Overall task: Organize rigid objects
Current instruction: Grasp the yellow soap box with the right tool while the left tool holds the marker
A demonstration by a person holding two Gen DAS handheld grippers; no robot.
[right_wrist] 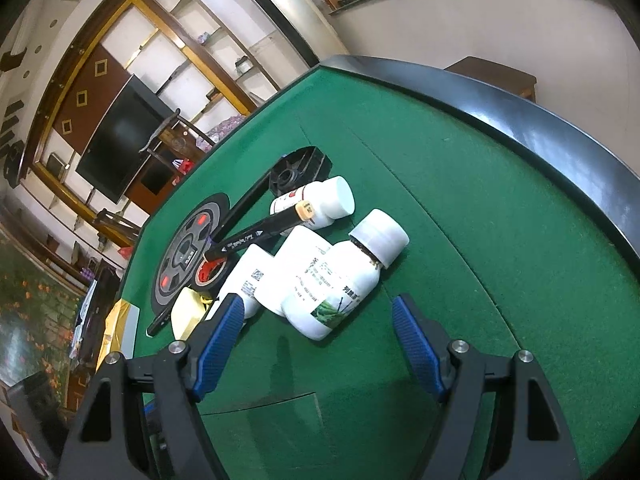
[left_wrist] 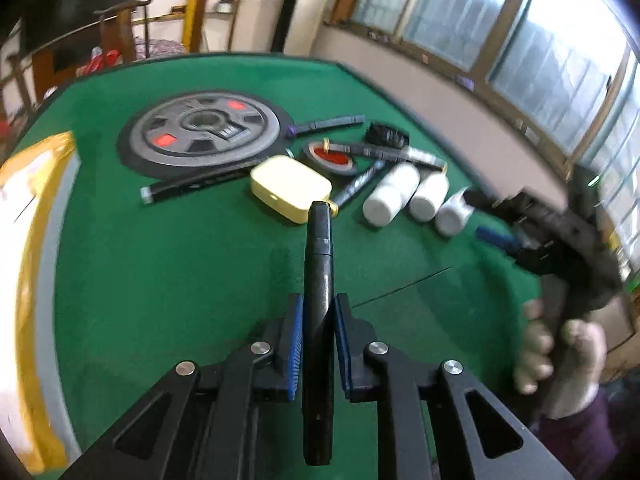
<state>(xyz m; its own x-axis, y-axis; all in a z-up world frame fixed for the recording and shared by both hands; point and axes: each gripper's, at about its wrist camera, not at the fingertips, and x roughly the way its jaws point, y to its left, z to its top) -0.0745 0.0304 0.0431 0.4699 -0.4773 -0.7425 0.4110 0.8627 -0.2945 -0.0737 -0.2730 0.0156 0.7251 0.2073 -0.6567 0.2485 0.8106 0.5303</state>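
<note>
My left gripper (left_wrist: pixel 318 312) is shut on a black marker (left_wrist: pixel 318 256), which sticks out forward between the blue pads above the green felt table (left_wrist: pixel 180 272). Beyond it lie a yellow case (left_wrist: pixel 290 188), a red tape roll (left_wrist: pixel 332 156) and three white bottles (left_wrist: pixel 390 194) on their sides. My right gripper (left_wrist: pixel 486 218) shows blurred at the right, beside the bottles. In the right wrist view my right gripper (right_wrist: pixel 318 306) stands open, with the base of the nearest white bottle (right_wrist: pixel 332 292) between its fingertips; the pads do not touch it.
A grey weight plate (left_wrist: pixel 204 126) lies at the back left with pens around it. A black marker with an orange cap (right_wrist: pixel 260 236) rests across the bottles. A black plastic part (right_wrist: pixel 298 172) lies behind. The table's black rim (right_wrist: pixel 520 120) curves on the right. A yellow-edged board (left_wrist: pixel 36 240) is at left.
</note>
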